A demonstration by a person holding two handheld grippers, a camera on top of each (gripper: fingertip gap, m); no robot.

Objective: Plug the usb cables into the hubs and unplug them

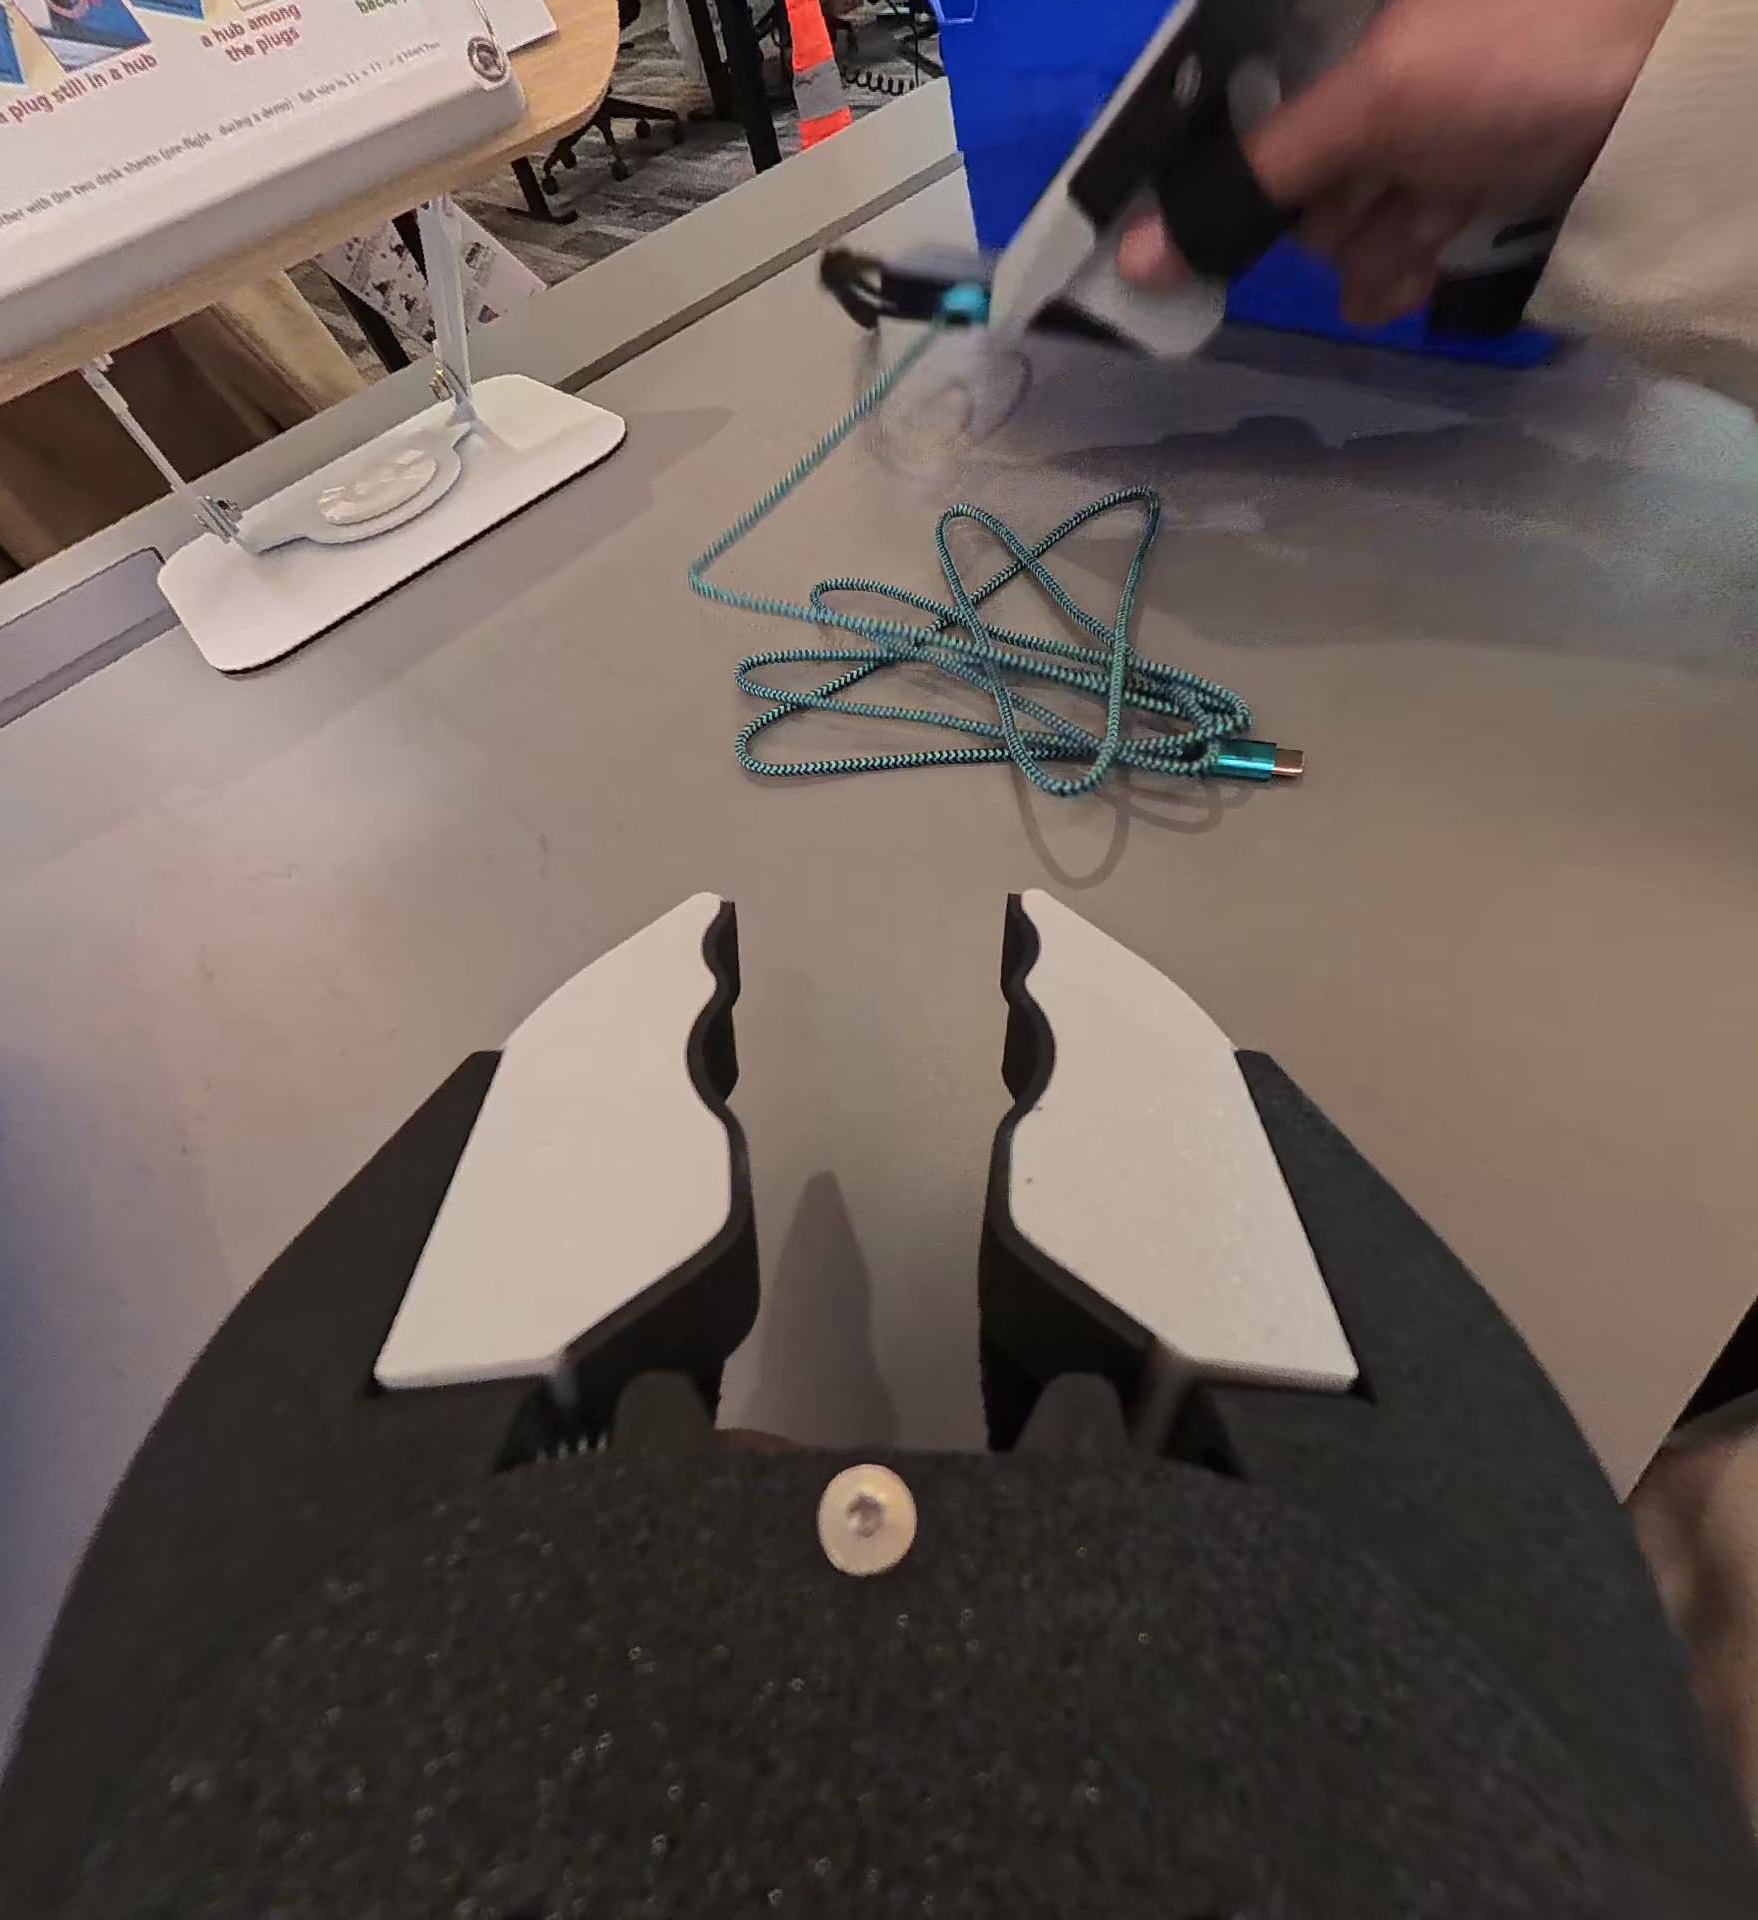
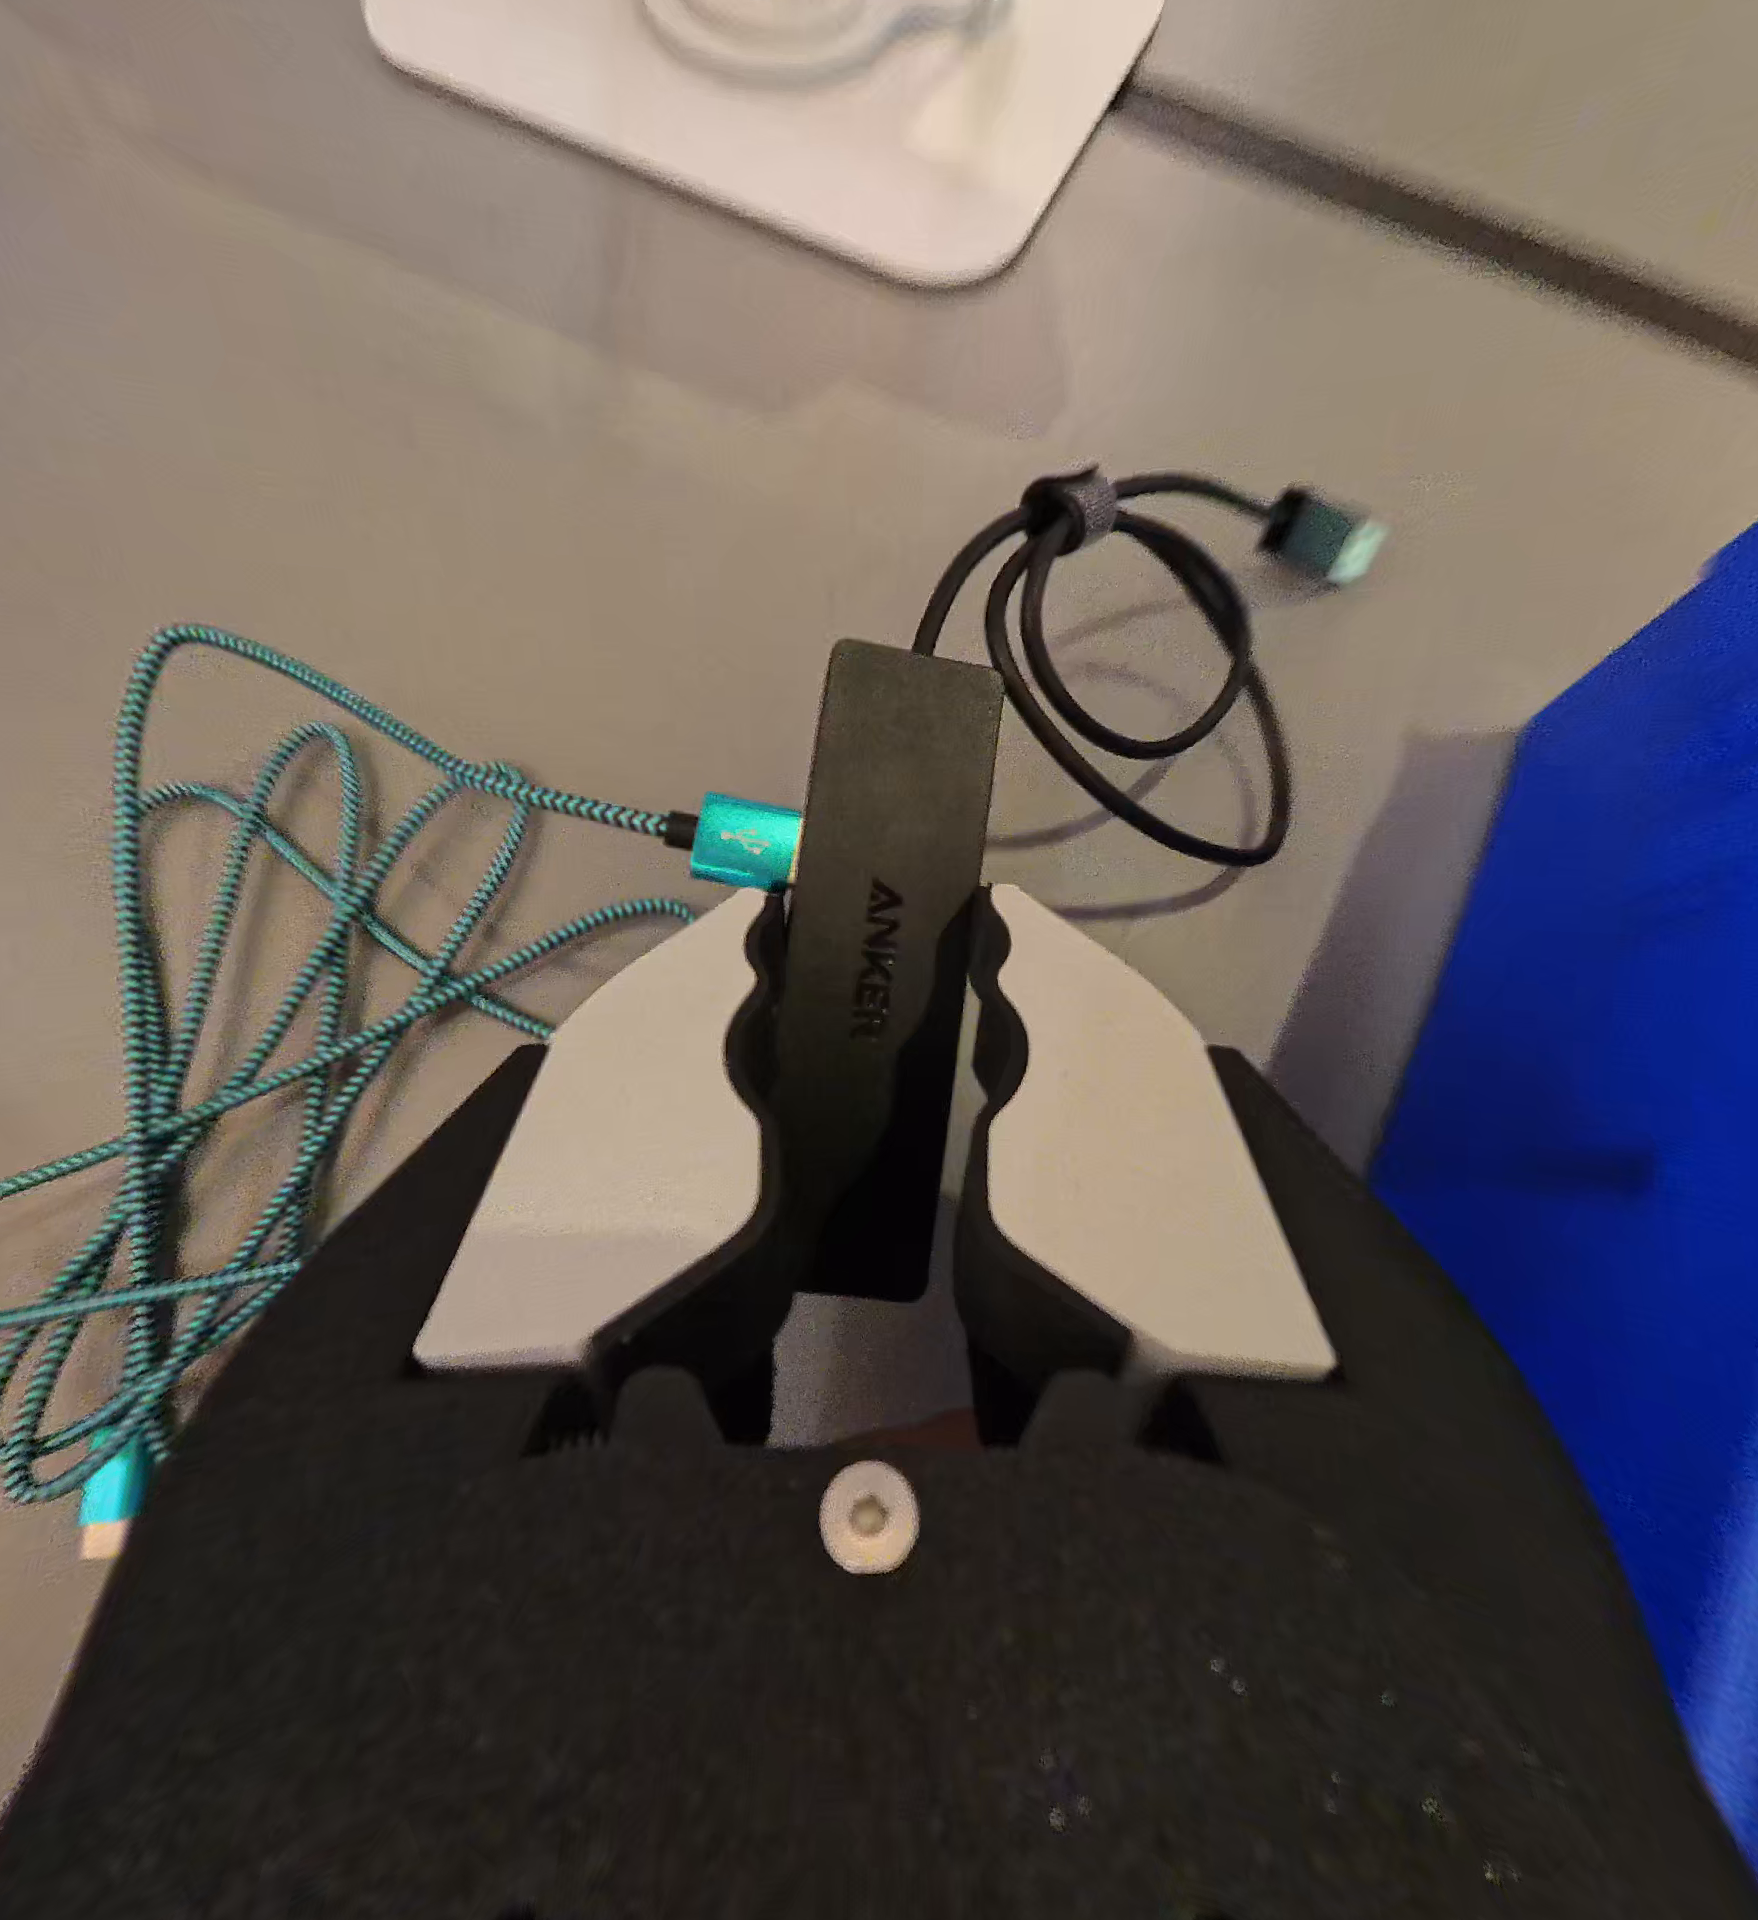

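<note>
Both right tongs fingers clamp the hub's long edges.

Soft, even indoor light falls from overhead; my open left gripper throws a faint shadow on the matte grey tabletop. My right gripper smears with motion blur. Wide-angle bending warps the edges, and the blue plastic bin looks soft.

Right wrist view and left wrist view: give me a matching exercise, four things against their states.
Things:
1. black USB hub
2. teal USB-A plug
3. teal USB-C plug
4. left gripper

States:
A. lying loose on the table
B. open, holding nothing
C. seated in the hub's side port
D. clamped in the right gripper

Pairs: 1-D, 2-C, 3-A, 4-B
</note>
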